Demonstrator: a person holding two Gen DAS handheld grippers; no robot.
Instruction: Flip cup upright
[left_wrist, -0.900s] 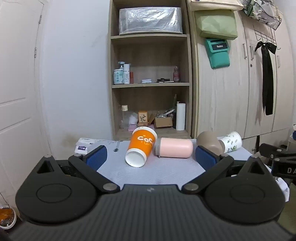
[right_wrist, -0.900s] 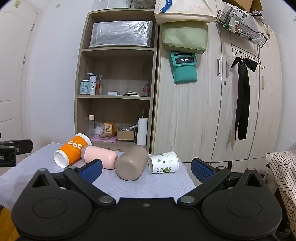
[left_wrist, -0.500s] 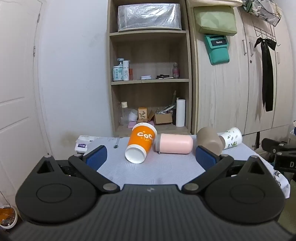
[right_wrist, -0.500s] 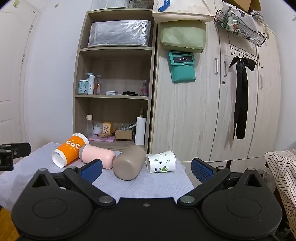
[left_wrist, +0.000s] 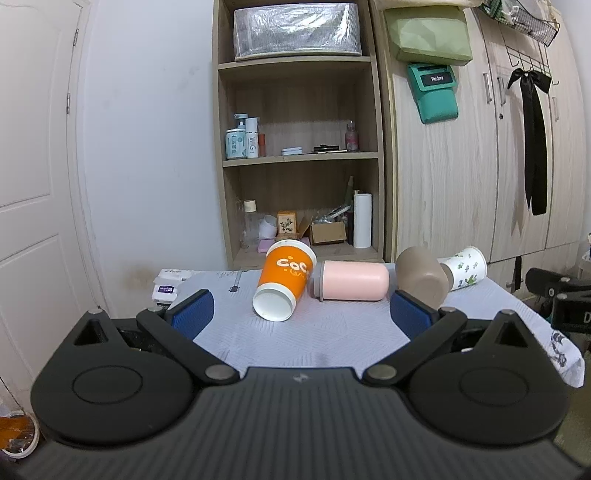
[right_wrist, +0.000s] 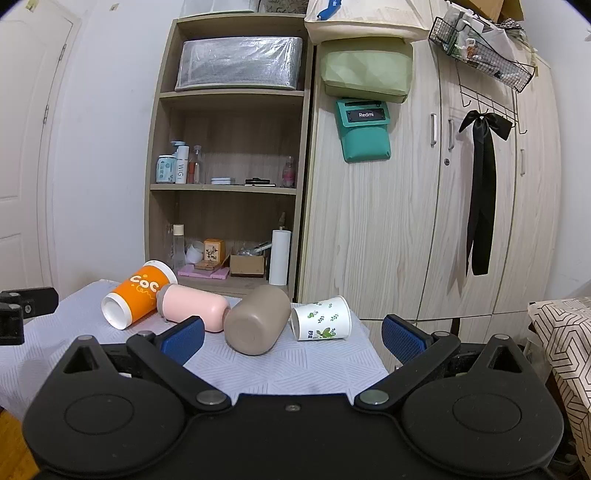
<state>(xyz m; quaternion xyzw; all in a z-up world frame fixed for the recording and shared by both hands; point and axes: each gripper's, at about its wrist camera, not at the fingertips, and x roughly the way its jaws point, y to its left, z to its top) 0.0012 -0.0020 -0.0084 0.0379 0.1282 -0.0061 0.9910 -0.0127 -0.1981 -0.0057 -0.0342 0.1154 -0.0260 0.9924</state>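
Blue-padded left gripper (left_wrist: 299, 315) and right gripper (right_wrist: 293, 338) both spread wide, nothing between the pads; four cups down on the table.
White cloth (left_wrist: 332, 332) under all; in a row, left to right, all on their sides: orange cup (left_wrist: 284, 282), pink cup (left_wrist: 351, 280) touching it, taupe cup (right_wrist: 256, 319), white leaf-print cup (right_wrist: 321, 318); wooden shelf (right_wrist: 229, 188) behind.

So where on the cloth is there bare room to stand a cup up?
Bare cloth lies in front of the cup row, and left of the orange cup. Crowded along the back: orange, pink, brown and white cups lie close together.
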